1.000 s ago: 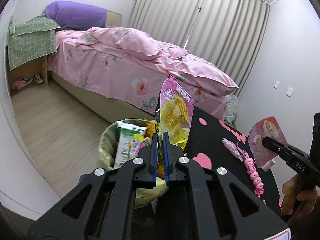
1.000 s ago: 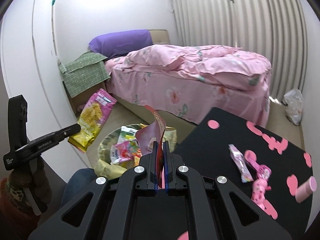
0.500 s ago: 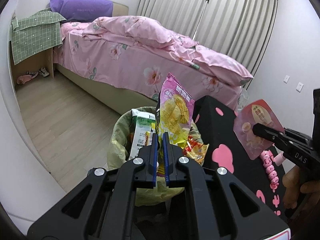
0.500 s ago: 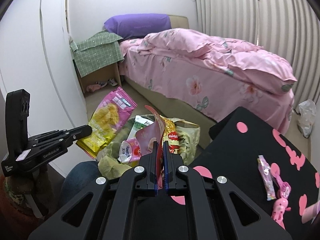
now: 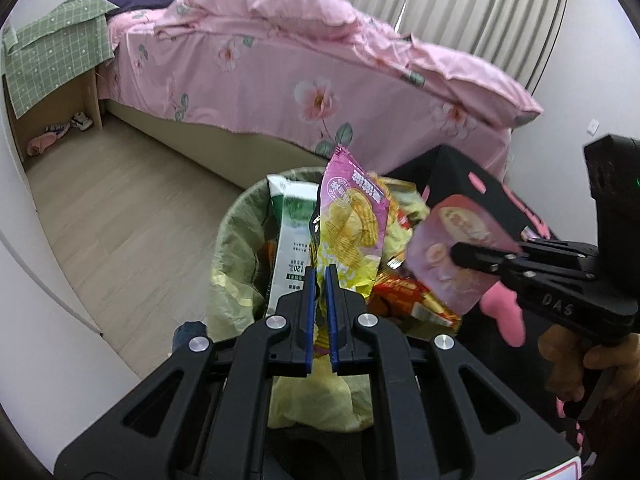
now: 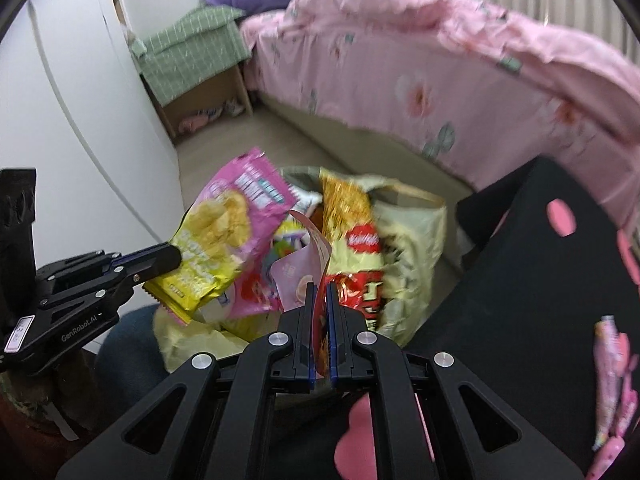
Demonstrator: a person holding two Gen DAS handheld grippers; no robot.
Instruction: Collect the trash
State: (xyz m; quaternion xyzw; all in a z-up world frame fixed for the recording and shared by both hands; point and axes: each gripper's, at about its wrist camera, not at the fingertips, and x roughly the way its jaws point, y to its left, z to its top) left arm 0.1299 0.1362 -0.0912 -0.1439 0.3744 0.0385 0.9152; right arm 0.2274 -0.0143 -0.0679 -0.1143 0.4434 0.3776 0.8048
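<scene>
1. Left gripper: fingers clamped on pink-yellow chip bag, upright, directly above lined trash bin.
2. Right gripper: pinched pink wrapper, at the bin's table-side rim; left bag sat more centrally.

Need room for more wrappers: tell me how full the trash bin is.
Nearly full: packets in the trash bin stand up past its rim. The left gripper and right gripper each hold another wrapper above it.
</scene>
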